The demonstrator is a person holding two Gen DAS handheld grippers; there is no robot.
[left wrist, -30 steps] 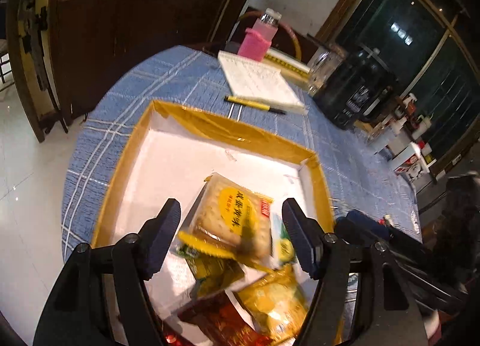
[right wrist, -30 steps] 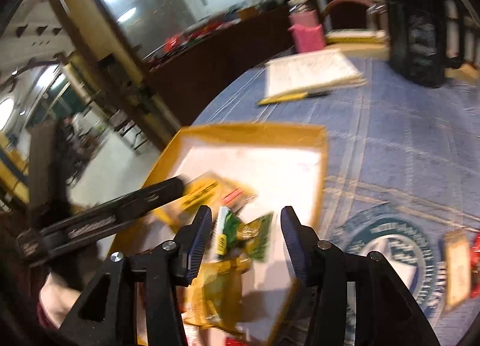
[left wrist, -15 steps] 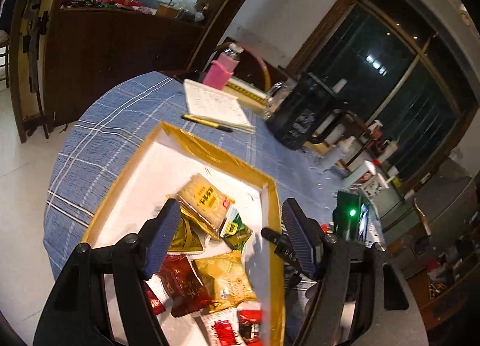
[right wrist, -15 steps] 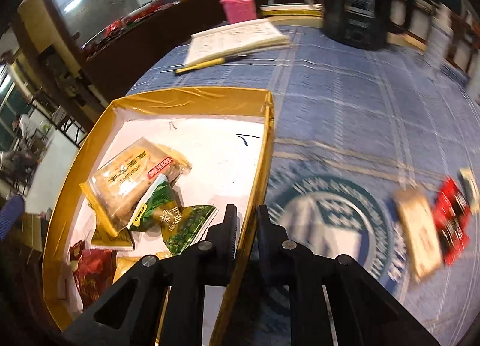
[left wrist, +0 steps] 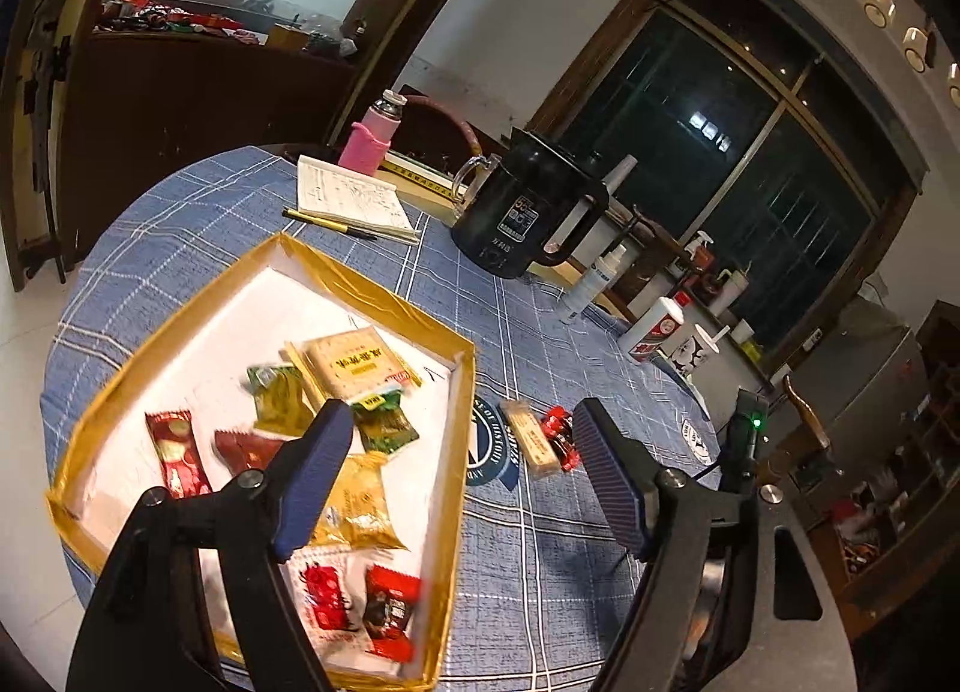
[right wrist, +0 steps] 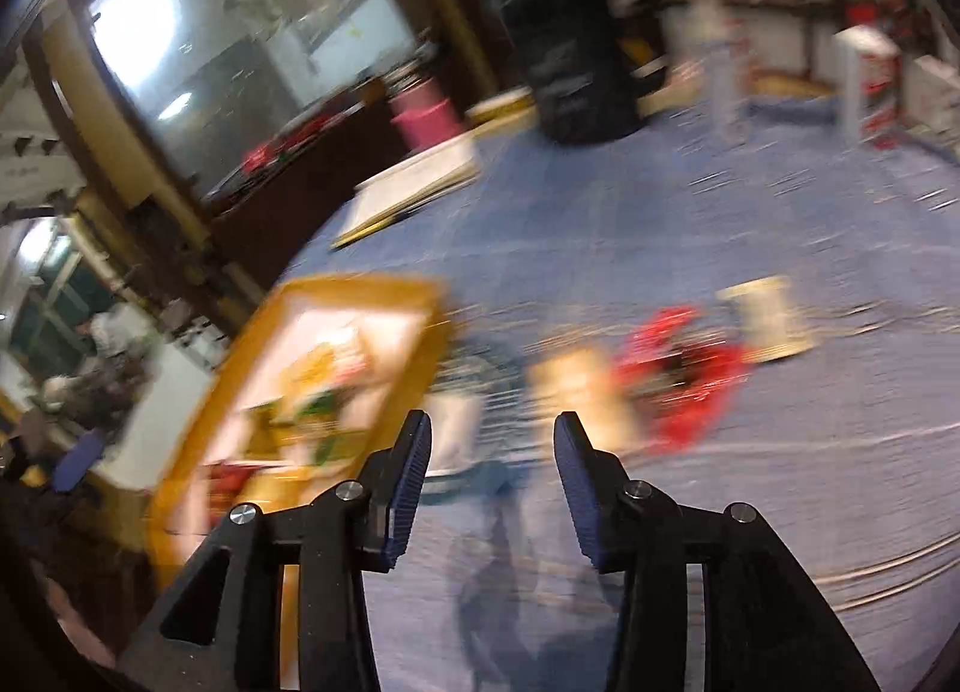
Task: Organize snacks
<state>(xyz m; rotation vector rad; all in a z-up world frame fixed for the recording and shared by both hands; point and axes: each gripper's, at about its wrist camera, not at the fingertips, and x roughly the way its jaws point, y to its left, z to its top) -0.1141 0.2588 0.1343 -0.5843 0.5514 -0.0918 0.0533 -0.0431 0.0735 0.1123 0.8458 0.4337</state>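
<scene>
A yellow-rimmed white box (left wrist: 384, 302) on the blue checked tablecloth holds several snack packets, among them a cracker pack (left wrist: 354, 359) and red packets (left wrist: 174, 452). My left gripper (left wrist: 456, 476) is open and empty, raised above the box's right edge. Outside the box lie a beige bar (left wrist: 531, 437) and red packets (left wrist: 561, 434). In the blurred right wrist view, my right gripper (right wrist: 492, 446) is open and empty above the cloth, between the box (right wrist: 420, 296) and the loose beige snack (right wrist: 570, 386), red packets (right wrist: 684, 374) and a pale packet (right wrist: 768, 317).
At the back of the table stand a black kettle (left wrist: 522, 212), a notebook (left wrist: 351, 197) with a pen (left wrist: 327, 221), a pink bottle (left wrist: 369, 140), a spray bottle (left wrist: 591, 284) and a red-white carton (left wrist: 654, 329). The right gripper's body (left wrist: 741, 446) shows at right.
My left gripper has risen and pulled back from the box, staying open. My right gripper has swung right toward the loose snacks and opened from shut.
</scene>
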